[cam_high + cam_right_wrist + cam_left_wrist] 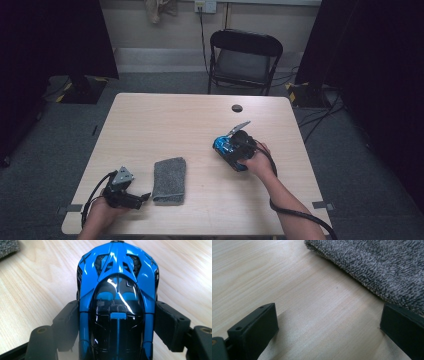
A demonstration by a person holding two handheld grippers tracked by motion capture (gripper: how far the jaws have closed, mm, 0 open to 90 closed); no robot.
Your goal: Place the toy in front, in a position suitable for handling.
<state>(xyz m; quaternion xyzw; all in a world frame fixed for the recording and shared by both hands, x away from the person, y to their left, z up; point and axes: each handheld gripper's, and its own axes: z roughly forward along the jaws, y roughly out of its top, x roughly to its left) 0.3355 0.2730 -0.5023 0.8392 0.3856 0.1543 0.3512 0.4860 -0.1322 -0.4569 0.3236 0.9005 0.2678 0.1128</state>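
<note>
— Toward the right half of the surface, what is the right hand-held gripper doing?

— It holds a blue toy sports car. In the right gripper view the two black jaws press on the car's flanks, one on each side of the dark cabin, and the car's nose points away from the camera. From above the car sits roughly midway between the near and far edges, well in from the right edge; whether its wheels touch the wood or hang just above it I cannot tell from these angles.

— And the left one?

— The left hand-held gripper lies low at the near left corner, its jaws spread wide with bare wood between them. The tips point at a folded grey towel, which lies just beside them near the front edge, left of centre. In the left gripper view the towel fills the upper right, and one jaw stands close to its hem, though contact is unclear.

— Are car and towel close?

— No, apart.
</note>
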